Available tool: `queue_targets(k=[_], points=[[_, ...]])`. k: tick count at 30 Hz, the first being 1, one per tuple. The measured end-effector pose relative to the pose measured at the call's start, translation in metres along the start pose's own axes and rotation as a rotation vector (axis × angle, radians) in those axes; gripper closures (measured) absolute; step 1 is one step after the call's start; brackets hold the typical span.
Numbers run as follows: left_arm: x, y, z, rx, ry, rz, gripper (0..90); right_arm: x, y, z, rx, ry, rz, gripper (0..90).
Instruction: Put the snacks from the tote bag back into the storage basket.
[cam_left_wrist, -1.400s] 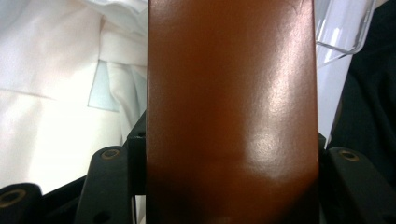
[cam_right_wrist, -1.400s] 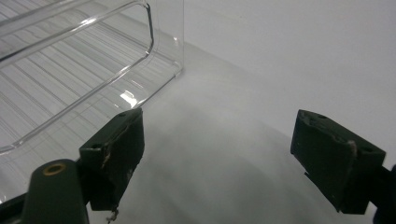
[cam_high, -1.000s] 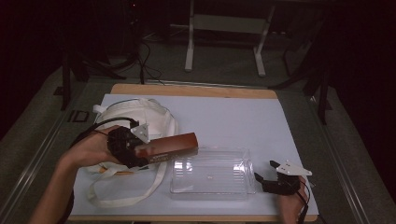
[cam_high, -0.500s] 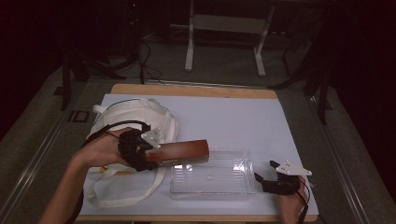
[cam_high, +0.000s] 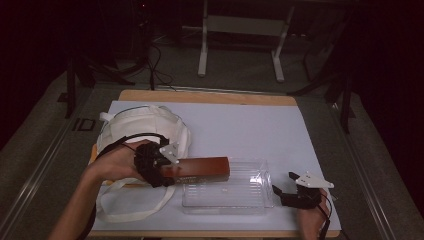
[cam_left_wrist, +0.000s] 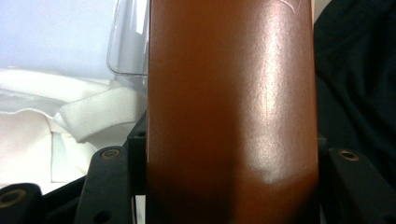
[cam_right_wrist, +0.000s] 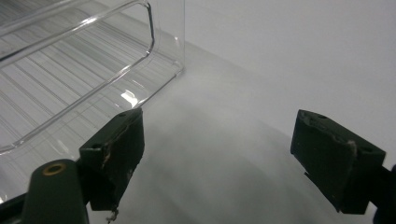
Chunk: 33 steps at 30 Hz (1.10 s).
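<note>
1. Long glossy brown rectangular case (cam_high: 200, 169): held level by the left gripper (cam_high: 162, 170), which is clamped on its near end; the far end reaches over the left rim of the clear tray. In the left gripper view the case (cam_left_wrist: 231, 112) stands between the two black jaws, pressed on both sides.
2. Handling, judged: stiff, smooth shell with a bright sheen, likely slippery; probably light. Gripped at one end, it may droop or twist; a hold nearer the middle would steady it.
3. Clear ribbed rectangular plastic tray (cam_high: 227, 192): on the pale blue table mat (cam_high: 250, 130), appears empty apart from a small pale speck; thin-walled, likely to slide if nudged.
4. Right gripper (cam_high: 287, 195): rests on the mat just beside the tray's right end, jaws spread apart with nothing between them (cam_right_wrist: 217, 158).
5. White cloth tote bag with straps (cam_high: 145, 127): soft, crumpled, left of the tray, behind the left hand.
6. Unclear: the case's underside, any hinge or seam, its contents, and the bag's interior. The room beyond the table is too dark to read.
</note>
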<state>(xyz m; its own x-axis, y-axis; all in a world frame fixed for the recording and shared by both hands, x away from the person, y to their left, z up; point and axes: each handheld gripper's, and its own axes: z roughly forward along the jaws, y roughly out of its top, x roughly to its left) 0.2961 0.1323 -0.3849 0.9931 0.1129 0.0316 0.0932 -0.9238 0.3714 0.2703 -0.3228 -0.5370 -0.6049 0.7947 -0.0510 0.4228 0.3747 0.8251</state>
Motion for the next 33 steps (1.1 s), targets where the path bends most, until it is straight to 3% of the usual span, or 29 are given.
queue_targets(k=[20, 33], points=[[-0.009, 0.011, 0.017, 0.02, -0.033, 0.044, 43.7, 0.0, 0.0, 0.0, 0.003, 0.001, 0.001, 17.4], [-0.014, 0.018, 0.028, 0.058, -0.063, 0.069, 43.6, 0.0, 0.0, 0.0, 0.005, 0.001, 0.001, 17.4]])
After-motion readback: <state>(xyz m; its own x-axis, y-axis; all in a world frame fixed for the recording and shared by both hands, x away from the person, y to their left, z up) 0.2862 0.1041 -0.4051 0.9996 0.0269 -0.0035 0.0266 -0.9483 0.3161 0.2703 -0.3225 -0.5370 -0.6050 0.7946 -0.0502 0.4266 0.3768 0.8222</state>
